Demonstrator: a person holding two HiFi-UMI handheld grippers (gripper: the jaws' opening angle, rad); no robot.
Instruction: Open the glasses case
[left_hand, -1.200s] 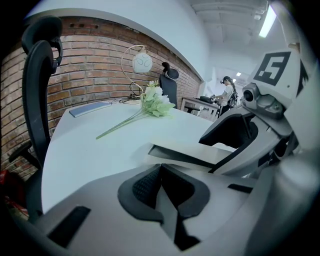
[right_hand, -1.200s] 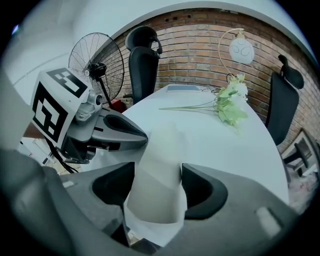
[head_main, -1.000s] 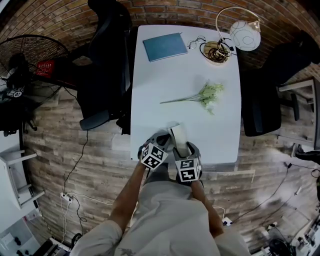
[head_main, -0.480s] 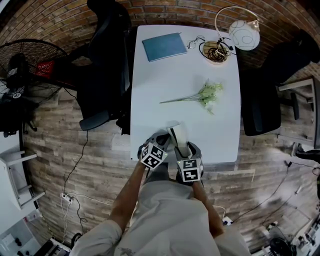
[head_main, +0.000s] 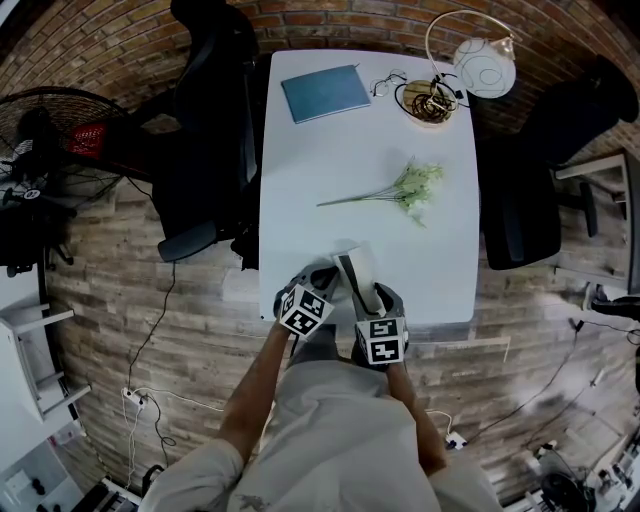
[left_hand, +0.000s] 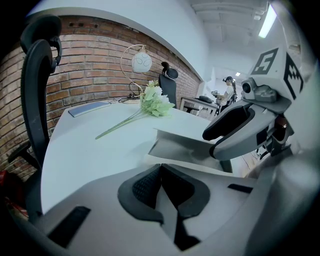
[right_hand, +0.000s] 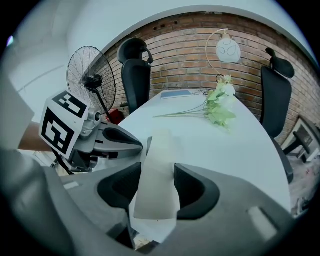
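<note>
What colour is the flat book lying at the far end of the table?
The book is teal blue, plain with no pattern; the head view shows it best.

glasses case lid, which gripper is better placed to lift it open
Right. The right gripper already has the white lid between its jaws, which have just been closing on it. The left gripper is shut with nothing seen between its jaws, just short of the glasses case.
</note>
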